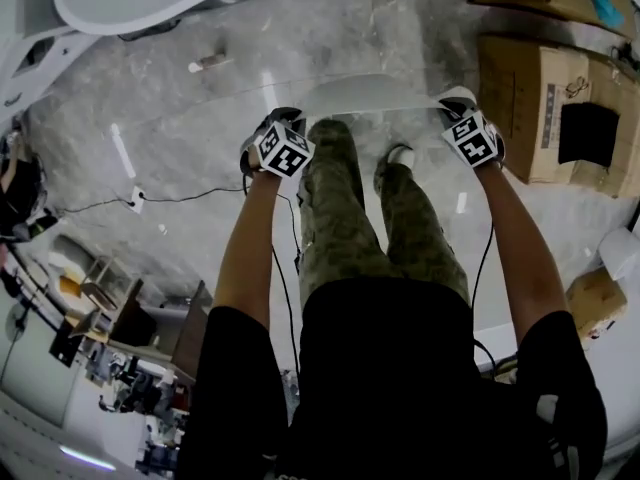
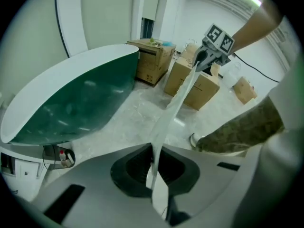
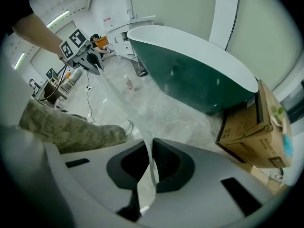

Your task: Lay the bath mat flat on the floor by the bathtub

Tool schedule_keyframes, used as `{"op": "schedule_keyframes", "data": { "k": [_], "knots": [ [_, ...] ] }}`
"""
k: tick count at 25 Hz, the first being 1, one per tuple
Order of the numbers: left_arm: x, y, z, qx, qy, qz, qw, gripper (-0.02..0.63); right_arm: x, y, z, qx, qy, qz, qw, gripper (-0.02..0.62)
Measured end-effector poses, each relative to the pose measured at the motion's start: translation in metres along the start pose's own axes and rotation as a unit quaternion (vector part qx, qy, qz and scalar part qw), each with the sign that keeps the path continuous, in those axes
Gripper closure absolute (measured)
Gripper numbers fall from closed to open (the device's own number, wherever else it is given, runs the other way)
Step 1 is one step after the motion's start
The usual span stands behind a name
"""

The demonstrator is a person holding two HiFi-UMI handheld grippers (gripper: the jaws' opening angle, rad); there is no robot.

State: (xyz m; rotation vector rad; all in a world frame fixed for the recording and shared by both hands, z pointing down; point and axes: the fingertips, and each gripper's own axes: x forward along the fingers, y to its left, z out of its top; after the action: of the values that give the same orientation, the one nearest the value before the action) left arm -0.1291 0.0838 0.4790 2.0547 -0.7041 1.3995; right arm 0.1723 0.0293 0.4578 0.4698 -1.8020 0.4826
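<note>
The translucent, pale plastic bath mat (image 1: pixel 360 96) is stretched between both tools above the grey marbled floor (image 1: pixel 330 28); the left tool (image 1: pixel 272 128) and right tool (image 1: pixel 462 113) each clamp one end; its long axis runs tool to tool, roughly alongside the white-rimmed green bathtub (image 1: pixel 150 3) ahead; neither hand looks nearer.

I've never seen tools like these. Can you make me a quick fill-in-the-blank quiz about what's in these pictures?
1. Both the left gripper and the right gripper are shut on a see-through ____.
2. The bathtub is white inside and dark ____ outside.
3. Near the bathtub's end stand brown ____ boxes.
Missing words: bath mat; green; cardboard.
</note>
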Motion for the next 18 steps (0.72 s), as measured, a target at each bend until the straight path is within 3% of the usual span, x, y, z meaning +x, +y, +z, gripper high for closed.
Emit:
{"op": "schedule_keyframes", "data": {
  "k": [8, 14, 18],
  "knots": [
    [0.113, -0.006, -0.023, -0.003, 0.003, 0.068, 0.9977, 0.578, 0.105, -0.006, -0.067, -0.039, -0.028, -0.022, 0.999, 0.566],
    [0.177, -0.014, -0.036, 0.026, 0.007, 0.058, 0.9980, 0.578, 0.166, -0.014, -0.104, -0.029, -0.035, -0.020, 0.999, 0.566],
    [0.209, -0.017, -0.050, 0.038, 0.014, 0.058, 0.9975, 0.578, 0.198, -0.009, -0.121, -0.050, -0.032, -0.014, 0.998, 0.566]
  ]
}}
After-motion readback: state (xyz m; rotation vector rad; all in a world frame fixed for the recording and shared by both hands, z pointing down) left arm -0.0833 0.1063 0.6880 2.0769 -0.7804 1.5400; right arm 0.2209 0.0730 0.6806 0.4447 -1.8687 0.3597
